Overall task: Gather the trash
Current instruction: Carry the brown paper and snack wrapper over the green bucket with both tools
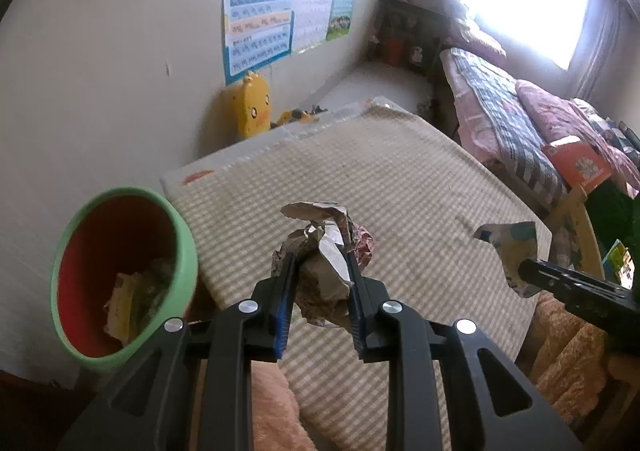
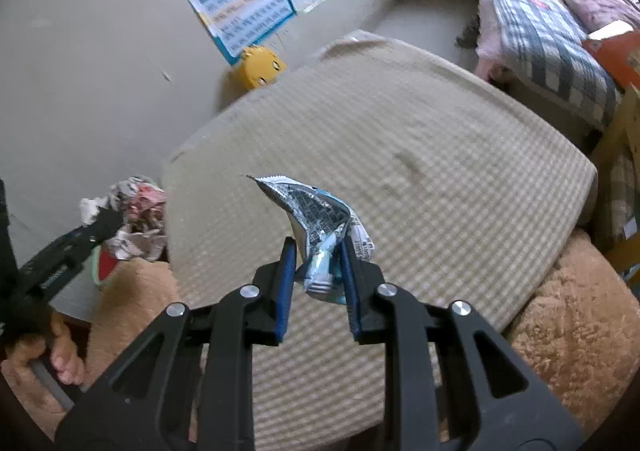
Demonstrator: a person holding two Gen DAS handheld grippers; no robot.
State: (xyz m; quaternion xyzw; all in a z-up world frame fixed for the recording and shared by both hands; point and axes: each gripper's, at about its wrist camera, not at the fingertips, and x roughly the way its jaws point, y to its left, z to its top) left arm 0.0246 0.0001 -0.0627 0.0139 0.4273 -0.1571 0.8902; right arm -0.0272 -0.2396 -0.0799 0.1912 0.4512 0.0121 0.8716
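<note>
Both tongs are loaded: left gripper (image 1: 322,271) is clamped on a crumpled paper wad (image 1: 324,247), and right gripper (image 2: 318,263) is pinched on a foil wrapper (image 2: 320,223), silver-blue w/ print. Each piece is held up off the checked mat (image 1: 400,171), not touching it, prob. so nothing drags or snags on the way over. Bin (image 1: 120,275), green outside and red inside, sits at the near-left corner of the mat by the wall, tilted w/ its mouth toward the left tong, so a short swing left would drop the wad in. Some paper scraps (image 1: 128,295) already lie at its bottom, so I'd judge the job partly done. Right tong's wrapper hangs over the mat's right side, well apart from the bin; in the left view it shows as a pale scrap (image 1: 510,251) at the tip of the other tool. Seems sensible to empty left first, then bring right across, so the two don't crowd the rim. Yellow duck toy (image 1: 254,105) sits far-left against the wall, out of the way.
</note>
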